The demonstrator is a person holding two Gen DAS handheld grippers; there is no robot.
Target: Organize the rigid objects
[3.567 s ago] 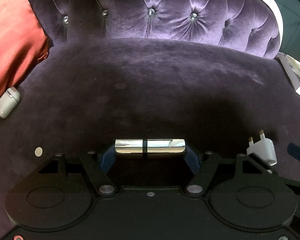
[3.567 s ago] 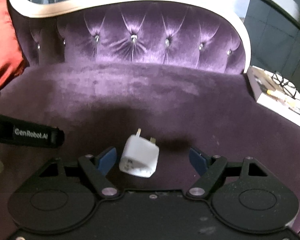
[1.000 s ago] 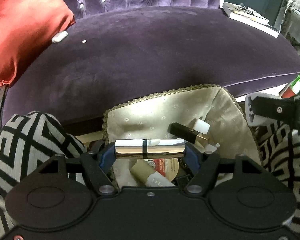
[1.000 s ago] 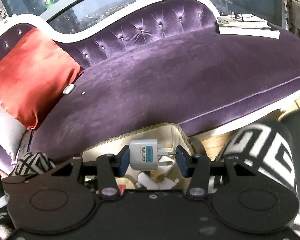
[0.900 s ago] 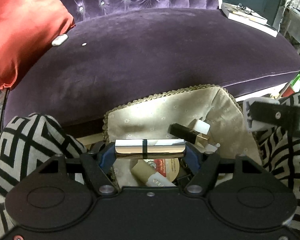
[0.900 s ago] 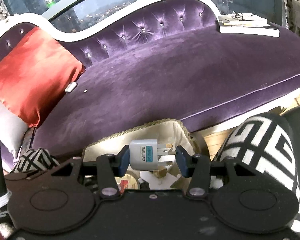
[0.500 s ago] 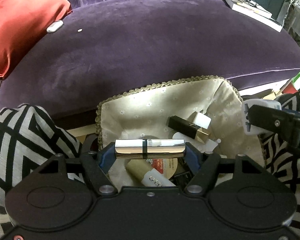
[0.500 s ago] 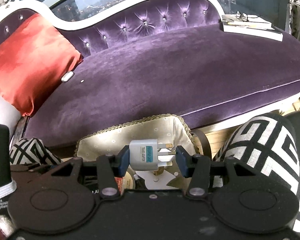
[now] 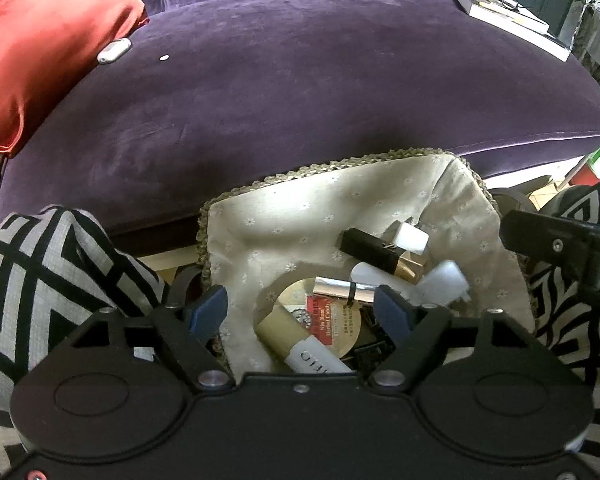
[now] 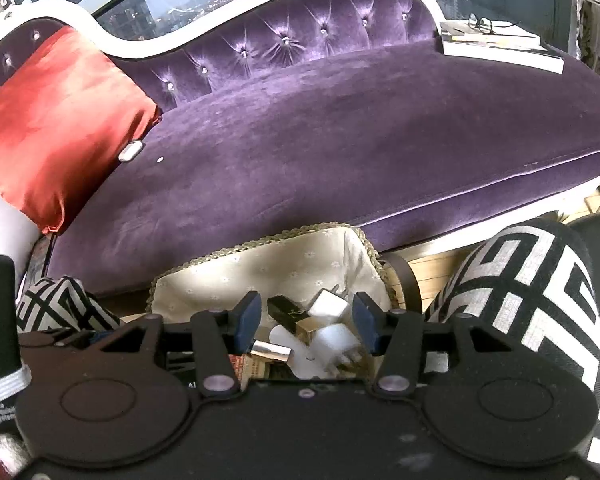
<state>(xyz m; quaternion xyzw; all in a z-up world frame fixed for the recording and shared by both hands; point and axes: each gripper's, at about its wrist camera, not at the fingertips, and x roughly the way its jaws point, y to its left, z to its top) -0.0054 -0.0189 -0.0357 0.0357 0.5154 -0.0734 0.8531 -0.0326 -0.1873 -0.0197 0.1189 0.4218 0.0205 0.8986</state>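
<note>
The left gripper (image 9: 302, 310) hovers over a fabric-lined basket (image 9: 300, 208) with its blue-padded fingers (image 9: 209, 307) spread wide and nothing between them. The silver tube (image 9: 342, 289) lies inside the basket on top of a round tin with a red label (image 9: 324, 326), its long axis running roughly left to right across the view with a slight downward tilt toward the right; a dark band rings it near its right end. It sits beyond and below the finger line, closer to the right finger than the left, touching neither. The right gripper (image 10: 307, 322) is likewise parted and grasping nothing. The white travel adapter (image 10: 334, 342) appears blurred in the basket beneath the gap between those fingers, nearer the right one, with its prongs seemingly pointing down toward the camera; whether it has come to rest cannot be told from the blur. Beside it lie a black and gold lipstick (image 9: 374, 250), a small white block (image 9: 410, 238) and a tan tube with a white end (image 9: 300, 346). The basket stands just in front of a purple velvet sofa (image 9: 300, 80), between the person's patterned knees (image 9: 48, 272). On the sofa seat a small white case (image 9: 114, 51) rests beside a red cushion (image 9: 40, 40), and books with glasses (image 10: 496, 40) lie at the far end.
</note>
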